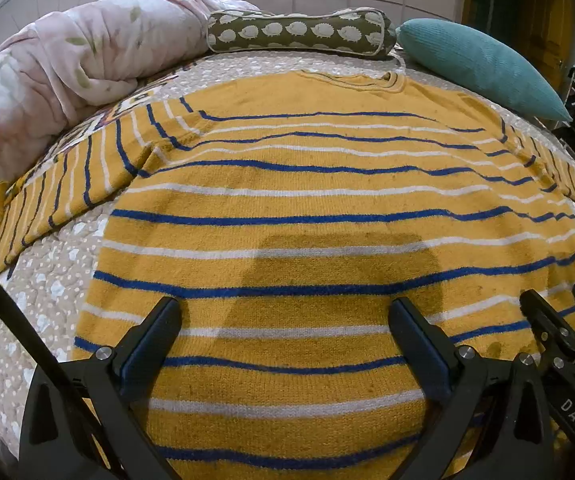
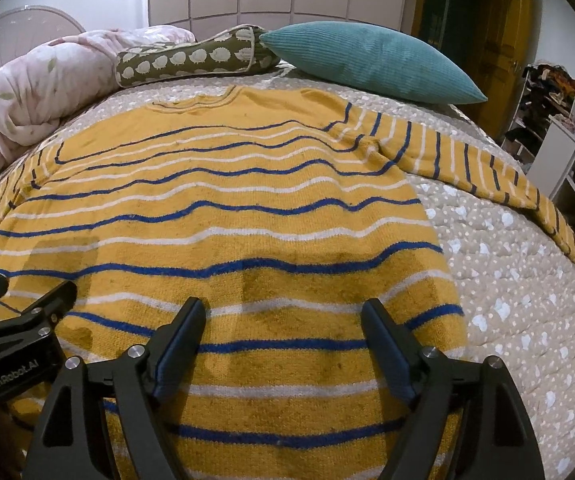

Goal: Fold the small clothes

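Note:
A yellow sweater (image 1: pixel 307 184) with blue and white stripes lies flat on the bed, collar at the far end, both sleeves spread out to the sides. It also fills the right wrist view (image 2: pixel 227 200). My left gripper (image 1: pixel 285 312) is open and empty, hovering just above the sweater's lower body. My right gripper (image 2: pixel 283 312) is open and empty over the lower body too, to the right of the left one. The right gripper shows at the right edge of the left wrist view (image 1: pixel 563 300). The left gripper shows at the left edge of the right wrist view (image 2: pixel 27 288).
The bed has a beige dotted quilt (image 2: pixel 507 280). A pink floral duvet (image 1: pixel 67 72) is bunched at the far left. A green hedgehog bolster (image 1: pixel 299 32) and a teal cushion (image 1: pixel 479 64) lie beyond the collar. White shelves (image 2: pixel 571 168) stand right of the bed.

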`<state>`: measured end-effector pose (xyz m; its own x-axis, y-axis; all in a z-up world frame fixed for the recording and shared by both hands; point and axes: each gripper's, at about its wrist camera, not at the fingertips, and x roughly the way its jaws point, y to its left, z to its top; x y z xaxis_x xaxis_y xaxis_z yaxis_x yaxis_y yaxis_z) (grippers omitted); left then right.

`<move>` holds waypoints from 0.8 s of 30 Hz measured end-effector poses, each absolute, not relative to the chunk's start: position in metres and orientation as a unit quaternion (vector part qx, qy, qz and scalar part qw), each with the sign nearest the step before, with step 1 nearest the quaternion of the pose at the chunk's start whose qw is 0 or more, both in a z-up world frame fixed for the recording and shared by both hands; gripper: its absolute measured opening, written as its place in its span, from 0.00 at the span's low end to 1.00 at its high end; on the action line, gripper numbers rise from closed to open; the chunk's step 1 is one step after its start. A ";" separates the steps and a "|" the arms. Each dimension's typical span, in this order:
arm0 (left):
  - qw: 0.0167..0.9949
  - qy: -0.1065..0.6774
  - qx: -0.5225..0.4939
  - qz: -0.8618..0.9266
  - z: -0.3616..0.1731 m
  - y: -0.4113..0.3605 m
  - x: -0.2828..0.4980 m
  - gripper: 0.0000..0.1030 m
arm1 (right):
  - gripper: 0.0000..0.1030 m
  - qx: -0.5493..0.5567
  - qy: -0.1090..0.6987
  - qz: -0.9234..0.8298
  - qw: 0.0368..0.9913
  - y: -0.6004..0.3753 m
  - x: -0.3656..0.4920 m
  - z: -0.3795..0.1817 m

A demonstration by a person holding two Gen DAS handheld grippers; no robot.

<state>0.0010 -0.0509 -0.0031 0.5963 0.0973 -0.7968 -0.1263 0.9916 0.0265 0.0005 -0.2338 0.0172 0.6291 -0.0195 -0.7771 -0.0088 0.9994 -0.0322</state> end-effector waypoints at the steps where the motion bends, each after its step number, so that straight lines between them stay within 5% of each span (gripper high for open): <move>1: 0.893 0.445 -0.016 0.063 -0.003 -0.051 0.001 1.00 | 0.82 -0.015 0.431 -0.002 0.902 -0.234 0.000 0.017; 17: 0.892 0.447 -0.024 0.059 -0.002 -0.049 0.001 0.98 | 0.86 -0.002 0.433 0.012 0.901 -0.234 -0.001 0.018; 18: 0.892 0.447 -0.028 0.055 -0.001 -0.048 0.000 0.93 | 0.87 -0.003 0.433 0.012 0.901 -0.233 -0.001 0.018; 19: 0.894 0.444 -0.034 0.050 0.004 -0.046 -0.002 0.74 | 0.87 -0.003 0.434 0.013 0.901 -0.233 -0.001 0.018; 20: 0.895 0.442 -0.036 0.047 0.012 -0.045 -0.006 0.45 | 0.87 -0.003 0.434 0.014 0.901 -0.233 0.000 0.018; 22: 0.892 0.449 -0.045 0.029 0.024 -0.039 -0.010 0.13 | 0.88 -0.001 0.434 0.017 0.901 -0.234 0.000 0.018; 24: 0.895 0.439 -0.073 0.008 0.043 -0.022 -0.017 0.12 | 0.88 0.001 0.434 0.018 0.901 -0.234 0.000 0.018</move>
